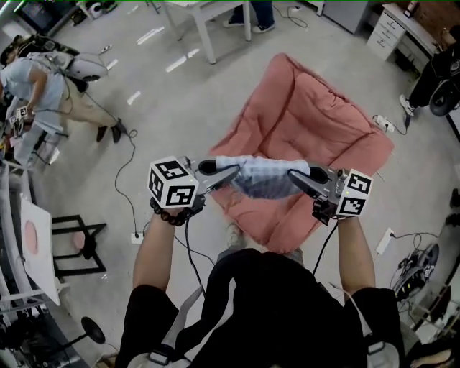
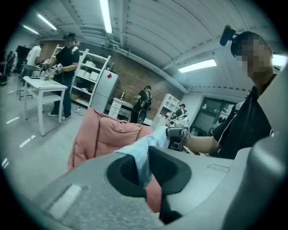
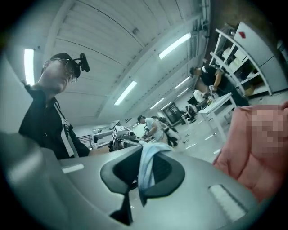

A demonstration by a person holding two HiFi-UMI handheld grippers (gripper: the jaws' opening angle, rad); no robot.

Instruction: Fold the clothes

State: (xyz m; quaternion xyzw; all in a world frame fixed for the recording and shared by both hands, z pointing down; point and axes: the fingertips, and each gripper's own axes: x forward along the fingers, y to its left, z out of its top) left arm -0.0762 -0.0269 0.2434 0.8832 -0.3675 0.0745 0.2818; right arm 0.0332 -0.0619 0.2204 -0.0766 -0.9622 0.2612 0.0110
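A light blue garment [image 1: 262, 176] hangs stretched in the air between my two grippers, above a salmon-pink quilt [image 1: 316, 122] spread on the floor. My left gripper [image 1: 233, 171] is shut on the garment's left end, and the cloth [image 2: 143, 157] runs out from between its jaws. My right gripper [image 1: 293, 174] is shut on the right end, where blue fabric [image 3: 147, 167] is pinched in its jaws. The two grippers point toward each other at about the same height. The left gripper view also shows the quilt [image 2: 101, 134] and the right gripper's camera body [image 2: 177, 133].
A white table [image 1: 212, 18] stands at the far side with a person behind it. Another person [image 1: 43, 90] sits at the far left. Cables and a power strip [image 1: 384, 241] lie on the grey floor; a black stand [image 1: 75, 244] is at left.
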